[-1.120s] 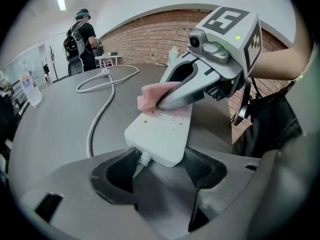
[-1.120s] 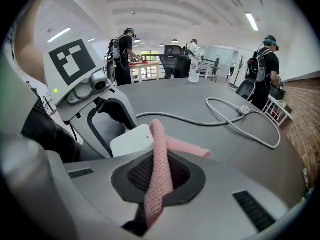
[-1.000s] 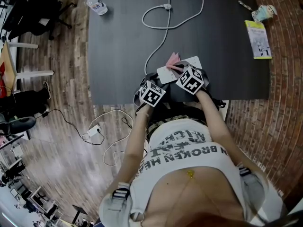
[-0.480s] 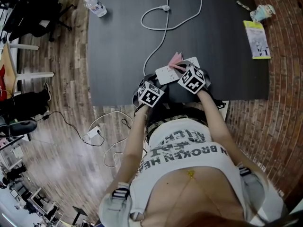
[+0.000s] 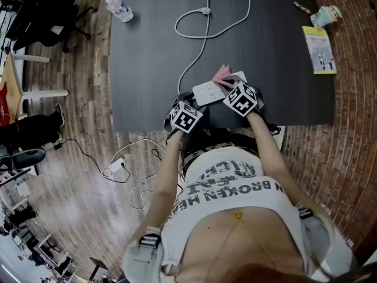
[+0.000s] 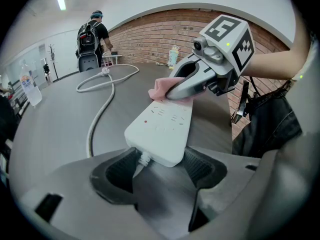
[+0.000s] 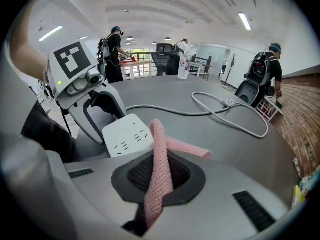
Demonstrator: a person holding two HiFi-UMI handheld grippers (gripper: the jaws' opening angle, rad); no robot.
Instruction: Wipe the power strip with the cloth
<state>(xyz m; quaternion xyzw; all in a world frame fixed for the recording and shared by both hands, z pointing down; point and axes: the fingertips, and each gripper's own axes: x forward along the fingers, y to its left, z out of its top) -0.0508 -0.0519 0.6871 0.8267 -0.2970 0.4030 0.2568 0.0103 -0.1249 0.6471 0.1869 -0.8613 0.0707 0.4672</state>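
A white power strip (image 5: 207, 91) lies near the front edge of the dark table (image 5: 147, 52), its cable (image 5: 200, 46) running off to the far side. My left gripper (image 6: 160, 166) is shut on the strip's cable end (image 6: 161, 129), one pad on each side. In my right gripper (image 7: 160, 176), which is shut, hangs a pink cloth (image 7: 161, 159). The cloth (image 6: 161, 89) rests on the far end of the strip under the right gripper (image 6: 175, 89). In the right gripper view the strip (image 7: 127, 135) sits just left of the cloth, and the left gripper (image 7: 102, 111) is behind it.
The cable's plug (image 5: 207, 9) lies in a loop at the far side. A water bottle (image 5: 119, 6) stands at the far left corner; a booklet (image 5: 321, 49) and a small figure (image 5: 327, 15) are at the far right. Another strip (image 5: 116, 164) lies on the floor. People stand beyond the table.
The right gripper and the pink cloth have shifted slightly to the right along the power strip. The left gripper still holds the strip in about the same place.
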